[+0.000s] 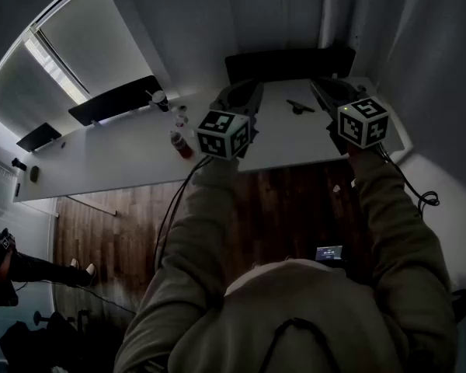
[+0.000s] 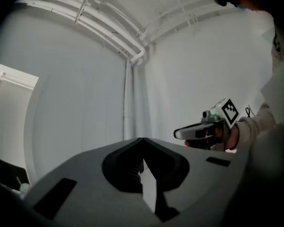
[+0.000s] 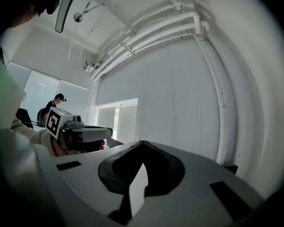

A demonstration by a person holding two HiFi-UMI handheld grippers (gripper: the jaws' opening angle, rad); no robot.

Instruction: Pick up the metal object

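A small dark metal object [image 1: 299,106] lies on the white table [image 1: 132,158], between and just beyond my two grippers. Both are held level above the table's near edge, and neither touches the object. My left gripper [image 1: 245,93] is shut with nothing in its jaws; in its own view the left gripper [image 2: 142,140] points at a bare wall. My right gripper [image 1: 326,90] is also shut and empty, and the right gripper [image 3: 142,142] faces a wall with pipes. The object is hidden in both gripper views.
A red bottle [image 1: 181,144] and a dark cup [image 1: 161,99] stand on the table left of my left gripper. Dark chairs [image 1: 115,99] line the far side. Wooden floor [image 1: 279,208] lies below me, with cables. Another person [image 1: 15,269] is at the lower left.
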